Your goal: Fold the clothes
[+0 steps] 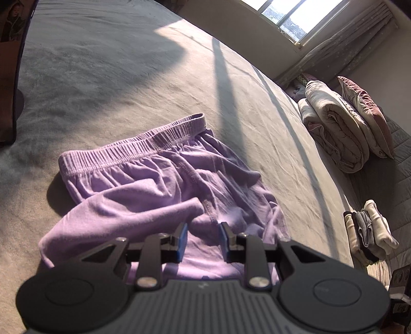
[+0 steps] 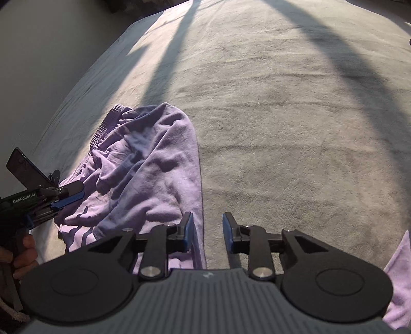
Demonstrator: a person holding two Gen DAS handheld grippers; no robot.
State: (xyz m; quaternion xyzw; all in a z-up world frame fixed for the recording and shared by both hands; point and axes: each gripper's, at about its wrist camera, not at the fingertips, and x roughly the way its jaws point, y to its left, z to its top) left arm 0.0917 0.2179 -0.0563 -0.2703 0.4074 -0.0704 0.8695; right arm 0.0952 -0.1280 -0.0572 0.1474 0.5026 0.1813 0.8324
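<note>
While both claws gape empty, lilac trousers sprawl across the bed.

A: Where does the left wrist camera sit?

B: Just behind the left gripper, low and close over the crumpled lilac cotton trousers, looking down and across the grey-beige plush bedspread toward the bright window.

A: And the right one?

B: Behind the right gripper, tilted down at bare bedspread, trousers to its left. Both views share the trousers and bedspread; the right one also catches the left gripper.
</note>
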